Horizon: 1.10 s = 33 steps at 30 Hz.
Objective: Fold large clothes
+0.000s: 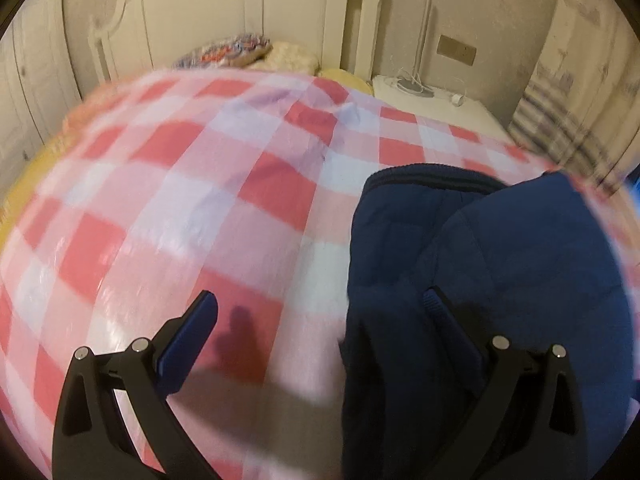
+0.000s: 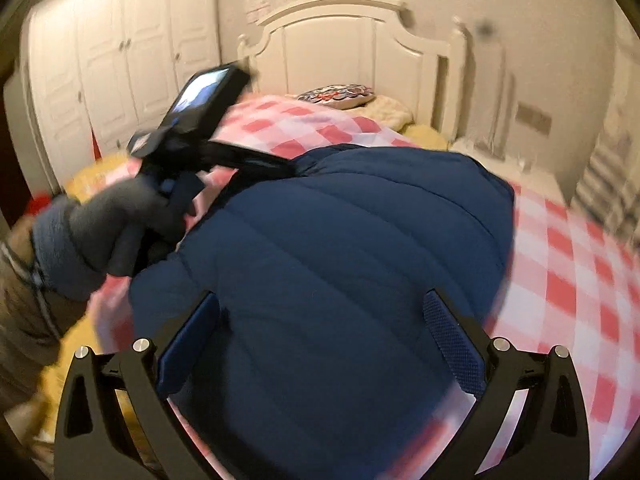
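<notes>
No readable text, label, brand or number is showing in either view. A pale sheet of paper (image 2: 257, 0) is hanging on the wall beside the headboard (image 2: 332, 46) and may be carrying print, but motion blur is leaving it illegible.

The left gripper (image 1: 320, 332) has its jaws spread wide, and so does the right gripper (image 2: 320, 332). Seen from the right wrist camera, a grey-gloved left hand (image 2: 116, 224) grips the left gripper's handle, the tool angled forward and down.
</notes>
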Tool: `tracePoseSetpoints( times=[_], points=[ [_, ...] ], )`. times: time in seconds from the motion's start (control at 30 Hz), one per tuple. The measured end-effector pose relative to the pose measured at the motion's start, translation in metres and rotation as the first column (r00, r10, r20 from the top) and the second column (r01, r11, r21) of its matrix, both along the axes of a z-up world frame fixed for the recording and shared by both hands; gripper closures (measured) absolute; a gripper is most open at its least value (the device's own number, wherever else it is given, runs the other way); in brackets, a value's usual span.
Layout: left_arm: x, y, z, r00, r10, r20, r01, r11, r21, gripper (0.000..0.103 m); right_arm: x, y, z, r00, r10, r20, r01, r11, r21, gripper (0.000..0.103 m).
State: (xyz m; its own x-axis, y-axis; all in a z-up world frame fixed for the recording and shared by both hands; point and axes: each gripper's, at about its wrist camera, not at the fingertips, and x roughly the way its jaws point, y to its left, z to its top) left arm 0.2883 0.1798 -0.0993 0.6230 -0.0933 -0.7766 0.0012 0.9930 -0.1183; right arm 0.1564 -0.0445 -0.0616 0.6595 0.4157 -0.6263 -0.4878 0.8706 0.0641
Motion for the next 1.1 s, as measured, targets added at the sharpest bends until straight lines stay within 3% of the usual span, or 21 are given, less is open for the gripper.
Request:
tracePoseSetpoints(
  times=[0.13,0.17,0.23,0.33,0.47,0.53,0.63,0.73,0.77,0.8,0.83,0.9,0.93,1.0,1.1],
  points=[
    [-0.033,0.018,0.010,0.995,-0.101,-0.026,0.093,0.969,-0.230,0.002,-0.002,-0.067,0.003,0.991,-0.079,-0.111,0.106,0.961,0.257,0.005],
    [-0.041,0.020,0.007,0.988,-0.149,-0.039,0.131,0.944,-0.302,0.002,0.002,-0.086,-0.003,0.981,-0.098,-0.165,0.148,0.933,0.329,0.005],
    [-0.046,0.019,-0.004,0.975,-0.207,-0.076,0.164,0.913,-0.374,0.002,0.011,-0.112,-0.022,0.953,-0.102,-0.285,0.221,0.876,0.428,0.005],
    [-0.051,0.019,-0.027,0.963,-0.242,-0.118,0.166,0.878,-0.448,0.002,0.021,-0.113,-0.041,0.925,-0.038,-0.377,0.228,0.850,0.474,0.004],
    [-0.054,0.019,-0.043,0.947,-0.290,-0.137,0.168,0.811,-0.561,0.002,0.032,-0.082,-0.056,0.900,0.048,-0.434,0.174,0.872,0.458,0.004],
    [-0.057,0.017,-0.049,0.939,-0.319,-0.132,0.183,0.785,-0.592,0.002,0.038,-0.076,-0.059,0.897,0.030,-0.442,0.192,0.873,0.449,0.004],
    [-0.064,0.014,-0.050,0.942,-0.326,-0.078,0.223,0.782,-0.582,0.002,0.044,-0.074,-0.060,0.891,0.031,-0.453,0.197,0.871,0.449,0.004],
    [-0.065,0.010,-0.052,0.942,-0.331,-0.061,0.233,0.773,-0.591,0.002,0.041,-0.073,-0.060,0.910,0.031,-0.413,0.176,0.874,0.454,0.004],
    [-0.066,0.008,-0.053,0.940,-0.337,-0.054,0.236,0.757,-0.609,0.002,0.034,-0.072,-0.057,0.925,0.025,-0.380,0.162,0.878,0.450,0.005],
    [-0.066,0.004,-0.054,0.934,-0.355,-0.043,0.244,0.722,-0.647,0.009,0.030,-0.069,-0.053,0.936,0.016,-0.351,0.149,0.886,0.439,0.009],
    [-0.068,0.001,-0.056,0.935,-0.355,-0.018,0.251,0.694,-0.675,0.009,0.027,-0.066,-0.048,0.949,0.003,-0.314,0.135,0.899,0.417,0.011],
    [-0.079,-0.014,-0.048,0.949,-0.314,0.021,0.264,0.756,-0.599,0.009,0.019,-0.063,-0.039,0.969,-0.020,-0.245,0.112,0.923,0.368,0.019],
    [-0.082,-0.020,-0.042,0.952,-0.303,0.037,0.267,0.767,-0.583,0.011,0.014,-0.064,-0.033,0.978,-0.035,-0.203,0.105,0.933,0.344,0.020],
    [-0.089,-0.035,-0.030,0.952,-0.298,0.075,0.285,0.769,-0.572,0.014,0.009,-0.072,-0.025,0.986,-0.064,-0.151,0.112,0.936,0.335,0.023],
    [-0.095,-0.066,-0.007,0.934,-0.322,0.155,0.351,0.745,-0.567,0.014,-0.002,-0.097,-0.006,0.991,-0.115,-0.063,0.130,0.931,0.342,0.024]
  ],
)
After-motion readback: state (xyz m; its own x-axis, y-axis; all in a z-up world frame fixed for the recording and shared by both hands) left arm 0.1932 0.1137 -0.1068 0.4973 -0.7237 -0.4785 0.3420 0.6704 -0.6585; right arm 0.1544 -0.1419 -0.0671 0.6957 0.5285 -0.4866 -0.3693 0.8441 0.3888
